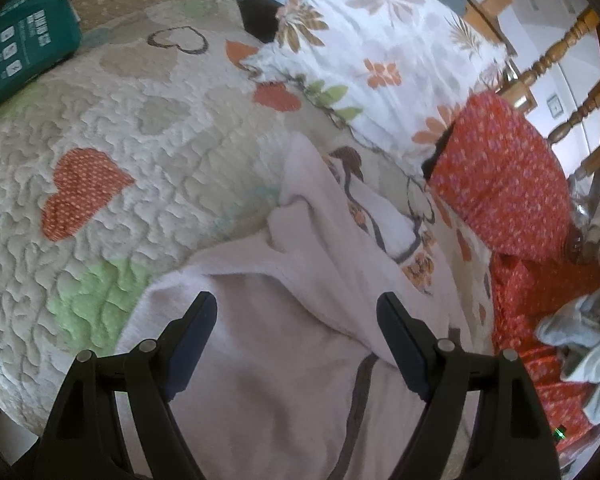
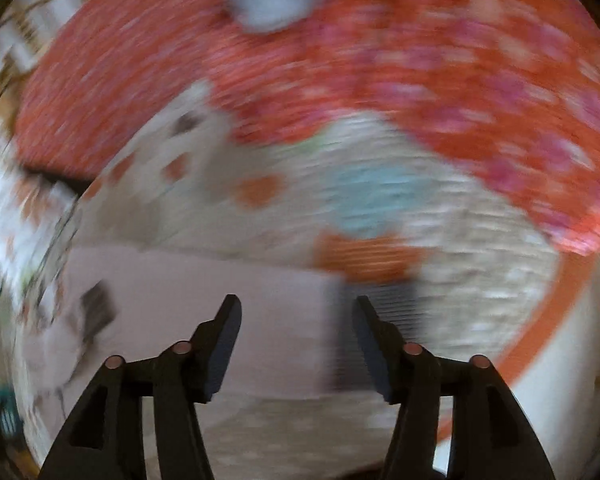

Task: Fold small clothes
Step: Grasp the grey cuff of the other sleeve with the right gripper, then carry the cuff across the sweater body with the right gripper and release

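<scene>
- Your left tool (image 1: pixel 296 312) hangs wide open over the pale pink garment (image 1: pixel 260 360), gripping nothing.
- Your right tool (image 2: pixel 298 316) gapes empty above the quilt (image 2: pixel 440 280); view blurred.

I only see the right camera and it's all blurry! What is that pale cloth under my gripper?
Observer: A pale pink garment with a dark trim, rumpled on the quilt.
Operator: Is the left gripper holding it?
Observer: No, the left gripper is open above it, nothing between the pads.
Operator: What's the grey blob at the top?
Observer: A pale grey-blue cloth lying on the red flowered fabric.
</scene>
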`<state>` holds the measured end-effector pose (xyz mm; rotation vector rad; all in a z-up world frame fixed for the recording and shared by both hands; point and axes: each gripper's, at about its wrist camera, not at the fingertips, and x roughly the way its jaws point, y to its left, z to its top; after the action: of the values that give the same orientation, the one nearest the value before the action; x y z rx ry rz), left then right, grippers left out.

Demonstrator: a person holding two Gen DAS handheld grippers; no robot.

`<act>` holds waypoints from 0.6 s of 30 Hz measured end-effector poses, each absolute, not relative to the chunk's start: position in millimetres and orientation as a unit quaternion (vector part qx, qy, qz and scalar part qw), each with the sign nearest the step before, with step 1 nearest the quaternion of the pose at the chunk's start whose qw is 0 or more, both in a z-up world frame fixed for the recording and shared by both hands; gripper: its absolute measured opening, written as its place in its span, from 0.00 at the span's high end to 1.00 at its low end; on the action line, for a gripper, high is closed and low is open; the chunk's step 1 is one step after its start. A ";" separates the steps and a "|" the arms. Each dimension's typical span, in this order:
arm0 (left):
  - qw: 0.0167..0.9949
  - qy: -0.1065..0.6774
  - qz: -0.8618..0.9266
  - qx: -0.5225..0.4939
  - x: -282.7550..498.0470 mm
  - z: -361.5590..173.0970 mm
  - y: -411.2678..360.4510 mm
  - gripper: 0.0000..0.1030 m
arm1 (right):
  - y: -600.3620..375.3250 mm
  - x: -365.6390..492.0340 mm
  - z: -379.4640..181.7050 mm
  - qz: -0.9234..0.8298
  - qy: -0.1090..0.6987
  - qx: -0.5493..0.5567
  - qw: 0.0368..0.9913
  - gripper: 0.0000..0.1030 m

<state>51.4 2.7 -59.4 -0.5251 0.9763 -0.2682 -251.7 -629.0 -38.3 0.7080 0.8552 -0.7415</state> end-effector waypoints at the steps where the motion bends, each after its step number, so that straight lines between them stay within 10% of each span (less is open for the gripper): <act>1: 0.842 0.463 -0.128 -0.245 50.6 -60.1 -1.0 0.21 | -636.0 -258.8 -44.6 -0.350 0.398 0.336 0.779 0.38; 8: 0.839 0.473 -0.127 -0.237 46.6 -68.5 -7.7 0.21 | -614.3 -236.0 -89.3 -0.377 0.449 0.235 0.775 0.40; 9: 0.839 0.472 -0.126 -0.238 46.2 -68.5 -6.3 0.21 | -606.4 -230.0 -88.4 -0.366 0.455 0.215 0.783 0.50; 10: 0.839 0.472 -0.124 -0.240 46.1 -68.3 -4.5 0.21 | -600.9 -227.9 -85.1 -0.339 0.449 0.222 0.796 0.89; 11: 0.839 0.470 -0.121 -0.245 46.0 -68.0 -1.3 0.21 | -600.1 -229.3 -80.9 -0.329 0.441 0.239 0.800 0.93; 18: 0.844 0.449 -0.103 -0.272 44.7 -56.7 27.4 0.21 | -623.6 -253.7 -20.6 -0.393 0.363 0.238 0.811 0.94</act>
<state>44.7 27.4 -56.7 -0.5747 0.9486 -0.2180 -253.7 -623.6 -20.6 0.5083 0.7753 -0.8391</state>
